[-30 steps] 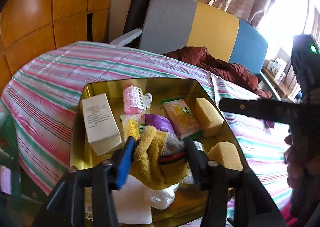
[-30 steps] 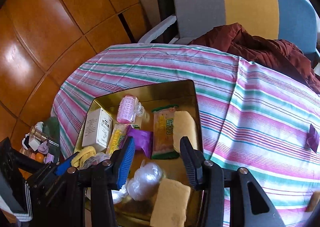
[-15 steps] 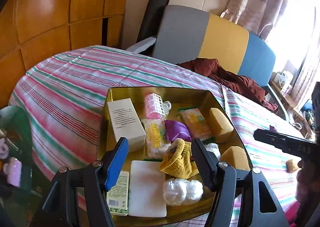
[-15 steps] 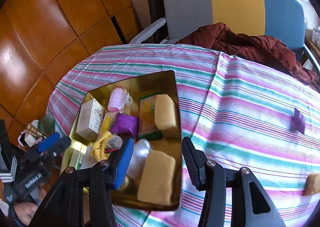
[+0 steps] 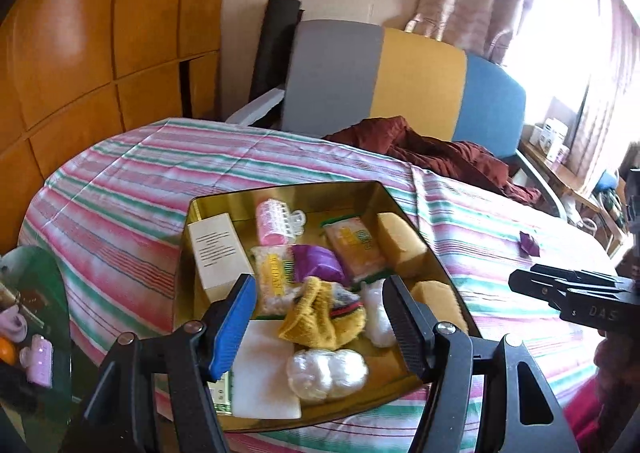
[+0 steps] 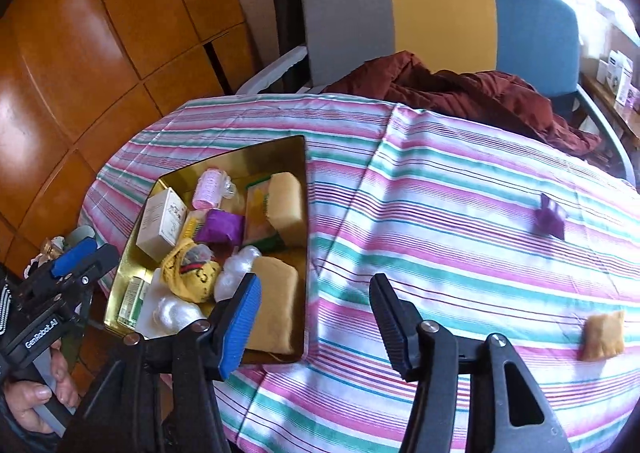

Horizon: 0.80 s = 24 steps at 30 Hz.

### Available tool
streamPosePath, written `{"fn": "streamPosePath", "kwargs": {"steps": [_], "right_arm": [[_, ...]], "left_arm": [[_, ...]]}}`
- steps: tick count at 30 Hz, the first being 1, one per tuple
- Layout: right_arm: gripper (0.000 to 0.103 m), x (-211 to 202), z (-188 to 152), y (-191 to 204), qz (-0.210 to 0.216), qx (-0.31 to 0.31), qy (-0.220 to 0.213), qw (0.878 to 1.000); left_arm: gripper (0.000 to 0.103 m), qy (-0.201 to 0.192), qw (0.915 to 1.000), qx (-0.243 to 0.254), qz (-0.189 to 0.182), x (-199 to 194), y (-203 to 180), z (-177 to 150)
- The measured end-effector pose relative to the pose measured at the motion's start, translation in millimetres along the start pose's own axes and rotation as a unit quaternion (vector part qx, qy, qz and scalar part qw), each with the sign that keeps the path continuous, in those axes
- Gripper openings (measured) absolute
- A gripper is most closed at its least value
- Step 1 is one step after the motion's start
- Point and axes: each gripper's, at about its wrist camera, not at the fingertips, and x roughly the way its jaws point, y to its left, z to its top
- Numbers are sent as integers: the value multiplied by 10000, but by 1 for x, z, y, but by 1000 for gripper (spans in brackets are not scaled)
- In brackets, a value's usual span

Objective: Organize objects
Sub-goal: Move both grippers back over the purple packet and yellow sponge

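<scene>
A gold tin tray [image 5: 374, 189] [image 6: 294, 145] lies on the striped tablecloth, filled with a white box [image 5: 218, 249], a pink roller [image 5: 274, 223], a purple packet [image 5: 316, 263], sponges [image 5: 400, 239] and a yellow sock [image 5: 320, 317] [image 6: 192, 273]. My left gripper [image 5: 318, 321] is open and empty above the tray's near side. My right gripper [image 6: 314, 319] is open and empty over the cloth, just right of the tray. A purple packet [image 6: 551, 218] and a small yellow sponge [image 6: 603, 335] lie loose on the cloth at the right.
A dark red cloth [image 6: 460, 93] is heaped at the table's far edge before a grey, yellow and blue chair [image 6: 440, 13]. A glass side table [image 5: 36, 317] with small items stands at the left. Wood panelling lines the left wall.
My left gripper let go of the yellow sock in the tray and drew back and up, open. My right gripper swung right, off the tray and over the cloth.
</scene>
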Motion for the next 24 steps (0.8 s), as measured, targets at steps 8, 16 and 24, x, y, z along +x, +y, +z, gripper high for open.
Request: {"fn": "streamPosePath", "kwargs": {"steps": [8, 16, 24], "right_arm": [[58, -9, -11, -34, -204, 329, -1, 9992], [58, -18, -20, -69, -464, 675, 0, 9966], [63, -31, -26, -112, -821, 1057, -52, 9910]], "left_arm": [[66, 58, 9994, 298, -186, 1, -29, -1], [67, 123, 9976, 573, -378, 5, -53, 0], [67, 217, 9945, 867, -553, 14, -78, 2]]}}
